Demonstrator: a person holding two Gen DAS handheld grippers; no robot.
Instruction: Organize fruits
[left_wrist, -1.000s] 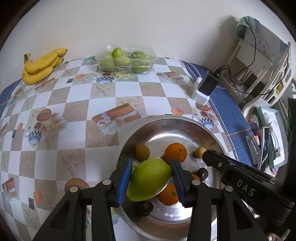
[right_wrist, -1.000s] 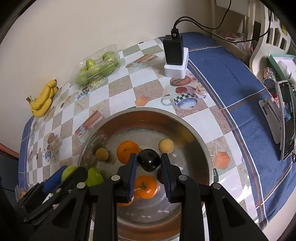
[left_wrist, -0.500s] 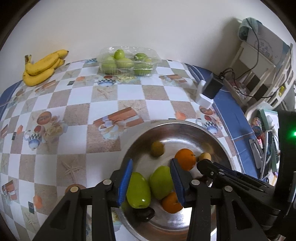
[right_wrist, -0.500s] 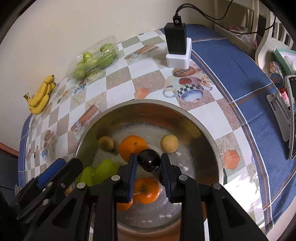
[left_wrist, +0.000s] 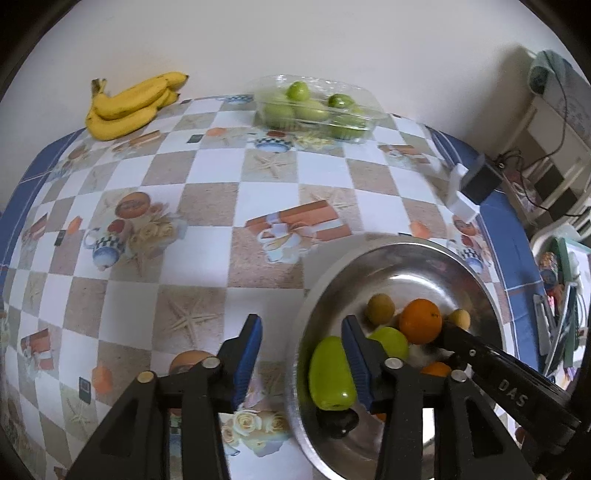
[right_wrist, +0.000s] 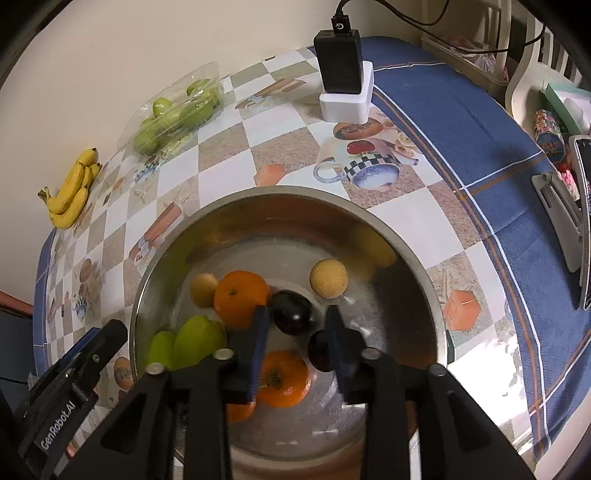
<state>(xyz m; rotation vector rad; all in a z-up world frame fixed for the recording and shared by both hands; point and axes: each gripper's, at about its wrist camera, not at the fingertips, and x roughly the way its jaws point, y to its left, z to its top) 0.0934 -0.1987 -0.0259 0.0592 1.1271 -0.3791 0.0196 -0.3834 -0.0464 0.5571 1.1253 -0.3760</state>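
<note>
A steel bowl (right_wrist: 406, 258) holds two green mangoes (right_wrist: 197, 338), oranges (right_wrist: 240, 301), two small yellowish fruits (right_wrist: 328, 278) and dark plums (right_wrist: 291, 312). My left gripper (left_wrist: 301, 341) is open and empty, straddling the bowl's left rim (left_wrist: 306, 306); one green mango (left_wrist: 330, 373) lies just inside its right finger. My right gripper (right_wrist: 295, 332) is open above the bowl, with a dark plum lying loose between its fingertips. A banana bunch (left_wrist: 129, 105) and a clear tray of green fruit (left_wrist: 317, 107) sit at the far edge by the wall.
A black charger on a white block (right_wrist: 343, 88) stands beyond the bowl. The checkered tablecloth (left_wrist: 207, 206) spreads left of the bowl. Shelves and clutter (left_wrist: 554, 147) stand off the table's right side.
My left gripper let the green mango go into the bowl and moved left, over the rim. My right gripper opened wider and the dark plum now lies loose in the bowl.
</note>
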